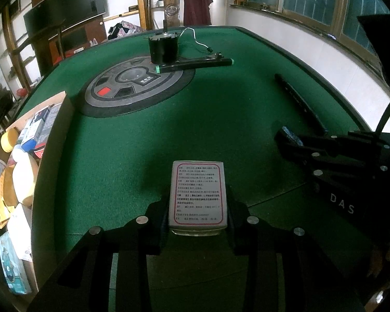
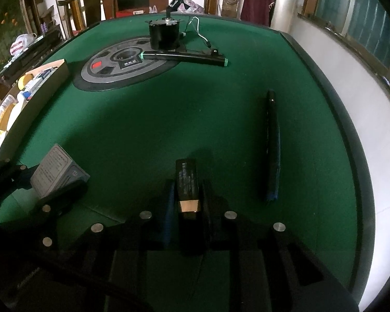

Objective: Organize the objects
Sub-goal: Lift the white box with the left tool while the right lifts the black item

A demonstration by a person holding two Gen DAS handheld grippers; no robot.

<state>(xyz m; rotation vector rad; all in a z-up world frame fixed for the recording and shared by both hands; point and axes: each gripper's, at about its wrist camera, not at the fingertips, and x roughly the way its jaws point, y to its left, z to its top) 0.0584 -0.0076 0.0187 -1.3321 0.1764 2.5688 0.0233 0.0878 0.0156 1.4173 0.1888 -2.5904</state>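
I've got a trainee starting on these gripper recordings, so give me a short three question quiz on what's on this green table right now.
1. True or false: the left gripper is shut on a white printed box.
2. What does the right gripper hold? A. a narrow black box; B. the cylinder with wires; C. nothing.
3. Which side of the green table in the left wrist view has the cardboard box full of packages?

Key
1. True; the fingers press both sides.
2. A; the narrow black box sits between the fingers. The black cylinder with wires stands far off by the long black bar.
3. The left side.
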